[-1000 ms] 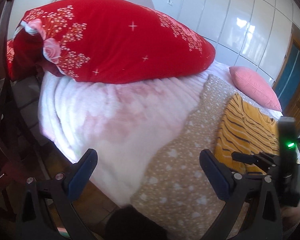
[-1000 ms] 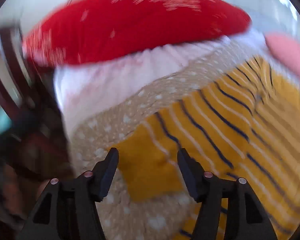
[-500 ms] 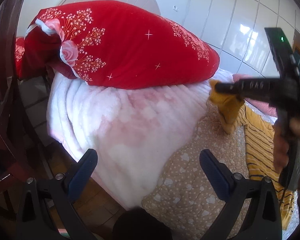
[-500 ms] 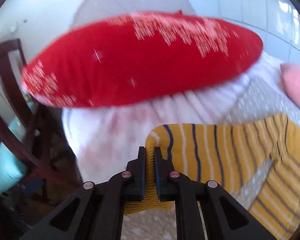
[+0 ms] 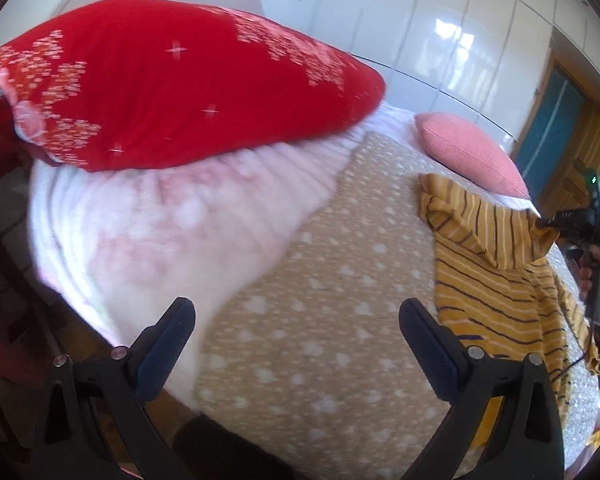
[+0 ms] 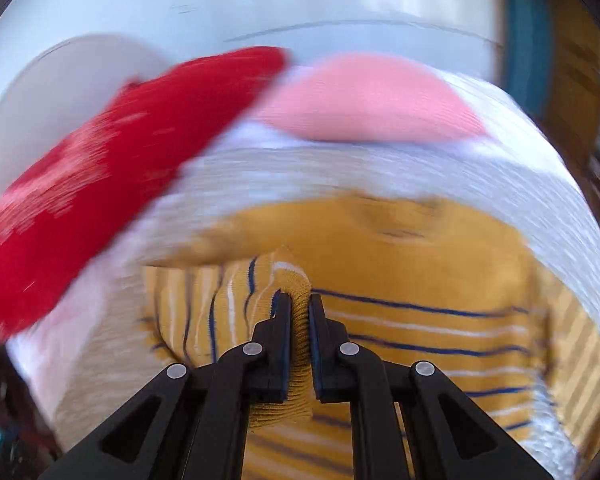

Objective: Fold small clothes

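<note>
between the closed right gripper [image 6: 299, 300] fingers, the striped sweater [image 6: 400, 320] cuff; left gripper [image 5: 296, 320] open, empty

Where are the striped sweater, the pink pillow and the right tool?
sweater [image 5: 496, 292], left wrist view, on its flat striped body.
pink pillow [image 5: 472, 152], left wrist view, on the middle of its top face.
right tool [image 6: 299, 320], right wrist view, between its tips, pinching the sweater's ribbed edge.
</note>
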`<control>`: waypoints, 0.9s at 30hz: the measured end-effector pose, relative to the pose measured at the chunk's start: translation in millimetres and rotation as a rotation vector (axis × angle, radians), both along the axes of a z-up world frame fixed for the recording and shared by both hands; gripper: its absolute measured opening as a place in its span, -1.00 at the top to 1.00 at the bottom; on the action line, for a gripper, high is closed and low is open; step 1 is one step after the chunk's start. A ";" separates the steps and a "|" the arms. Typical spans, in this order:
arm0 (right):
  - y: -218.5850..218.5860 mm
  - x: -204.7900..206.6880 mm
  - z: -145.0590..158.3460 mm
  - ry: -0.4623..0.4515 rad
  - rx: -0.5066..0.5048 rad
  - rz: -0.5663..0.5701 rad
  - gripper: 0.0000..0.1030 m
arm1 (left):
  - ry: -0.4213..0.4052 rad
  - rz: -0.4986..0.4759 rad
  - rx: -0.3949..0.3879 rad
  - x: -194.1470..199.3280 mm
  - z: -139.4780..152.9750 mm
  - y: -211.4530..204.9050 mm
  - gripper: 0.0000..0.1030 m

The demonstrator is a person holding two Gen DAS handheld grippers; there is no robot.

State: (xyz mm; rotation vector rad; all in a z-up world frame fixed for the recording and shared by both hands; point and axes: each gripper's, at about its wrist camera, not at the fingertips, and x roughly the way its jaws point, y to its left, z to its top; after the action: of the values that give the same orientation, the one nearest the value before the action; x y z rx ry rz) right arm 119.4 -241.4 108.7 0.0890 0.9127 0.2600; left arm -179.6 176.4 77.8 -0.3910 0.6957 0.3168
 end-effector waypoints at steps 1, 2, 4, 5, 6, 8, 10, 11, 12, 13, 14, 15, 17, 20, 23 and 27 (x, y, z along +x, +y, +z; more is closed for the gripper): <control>-22.8 9.0 -9.5 0.021 -0.004 -0.048 0.83 | 0.003 -0.018 -0.009 5.2 -0.8 -4.7 -0.97; -37.4 15.1 -16.7 0.040 -0.002 -0.077 0.83 | 0.008 -0.040 -0.019 11.3 -2.5 -10.5 -0.97; -64.2 26.0 -36.6 0.097 0.004 -0.124 0.77 | 0.023 -0.086 -0.046 25.3 -6.1 -23.6 -0.97; -77.4 30.2 -47.4 0.118 -0.029 -0.166 0.74 | 0.028 -0.105 -0.059 30.8 -7.8 -29.2 -0.97; -84.8 28.9 -51.2 0.112 -0.064 -0.200 0.74 | 0.034 -0.119 -0.068 35.5 -9.0 -33.2 -0.97; -96.9 18.5 -54.0 0.089 -0.082 -0.230 0.70 | 0.053 -0.161 -0.090 48.4 -13.6 -44.7 -0.97; -112.0 -2.6 -46.9 0.068 -0.032 -0.223 0.51 | 0.073 -0.200 -0.112 59.7 -19.4 -54.9 -0.97; -120.5 -17.0 -41.6 0.055 -0.004 -0.219 0.34 | 0.080 -0.225 -0.124 64.1 -22.5 -59.8 -0.97; -122.5 -30.0 -38.1 0.049 0.017 -0.215 0.25 | 0.089 -0.250 -0.135 69.0 -25.9 -65.1 -0.97; -125.0 -48.5 -34.9 0.044 0.051 -0.211 0.05 | 0.099 -0.274 -0.148 73.2 -30.4 -69.6 -0.97; -137.4 -73.9 -34.4 0.049 0.101 -0.207 -0.09 | 0.111 -0.305 -0.171 78.8 -37.3 -75.1 -0.97; -138.8 -87.7 -34.9 0.055 0.126 -0.206 -0.12 | 0.124 -0.330 -0.195 83.8 -43.7 -79.1 -0.97; -153.3 -134.4 -43.5 0.082 0.178 -0.196 -0.14 | 0.149 -0.363 -0.241 91.5 -56.2 -85.4 -0.97; -158.7 -190.4 -63.3 0.107 0.203 -0.197 -0.14 | 0.134 -0.391 -0.238 91.5 -58.1 -98.9 -0.97; -159.0 -235.5 -84.1 0.108 0.214 -0.207 -0.14 | 0.115 -0.447 -0.327 90.6 -57.4 -112.4 -0.97; -136.4 -263.3 -90.5 0.048 0.248 -0.202 -0.17 | 0.139 -0.470 -0.284 86.3 -64.5 -144.3 -0.54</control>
State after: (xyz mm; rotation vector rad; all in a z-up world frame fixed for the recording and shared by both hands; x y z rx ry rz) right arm -143.9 -377.8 18.2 0.4156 0.9087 0.1824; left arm -93.3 32.1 13.3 -0.4632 0.9481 -0.2052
